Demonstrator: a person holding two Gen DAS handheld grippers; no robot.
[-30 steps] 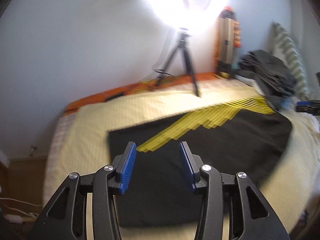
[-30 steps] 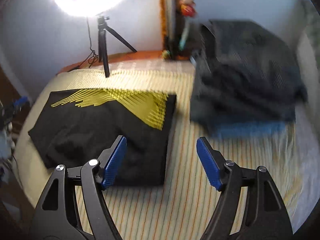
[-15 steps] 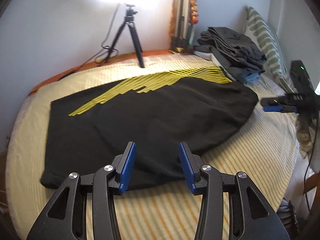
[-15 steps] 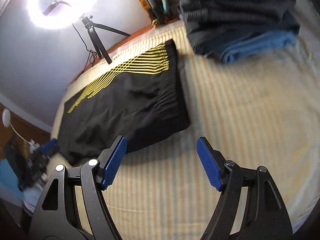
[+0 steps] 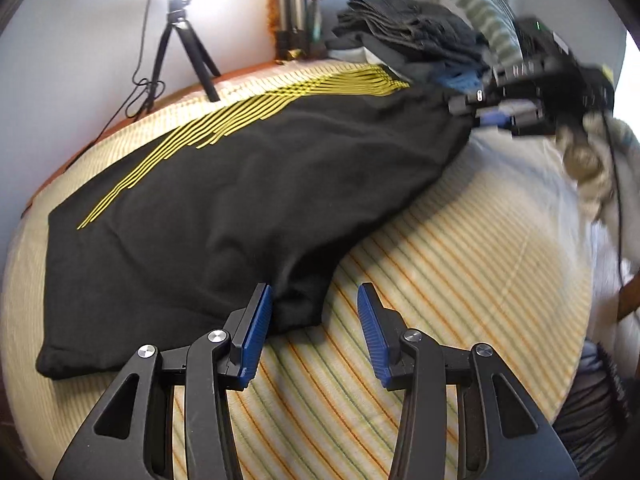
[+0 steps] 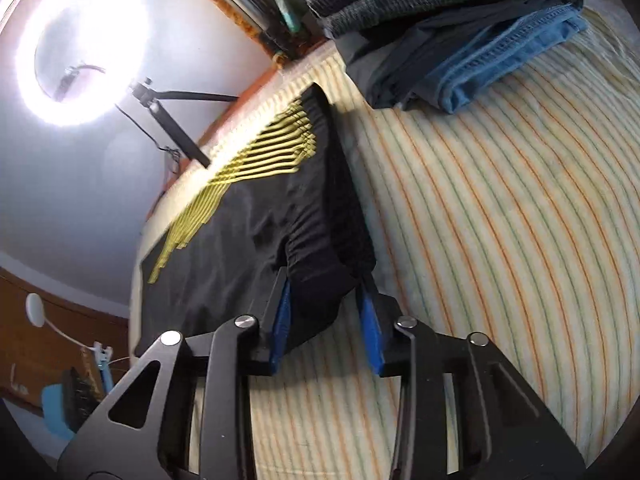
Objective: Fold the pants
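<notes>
Black pants (image 5: 248, 184) with yellow stripes lie flat on a striped bedsheet (image 5: 460, 248); they also show in the right wrist view (image 6: 256, 240). My left gripper (image 5: 314, 326) is open at the pants' near edge, with a fold of black cloth between its blue pads. My right gripper (image 6: 326, 314) is open but narrowed around the near waistband corner, which lies between its pads. The right gripper also shows blurred in the left wrist view (image 5: 504, 108), at the far right end of the pants.
A stack of folded dark and blue clothes (image 6: 452, 28) lies at the head of the bed, also in the left wrist view (image 5: 408, 32). A ring light on a tripod (image 5: 180, 44) stands at the far edge. A striped pillow (image 5: 476, 12) leans behind the stack.
Both grippers have moved down to the pants. The right gripper has narrowed around the waistband corner. The left gripper has shifted right along the near edge.
</notes>
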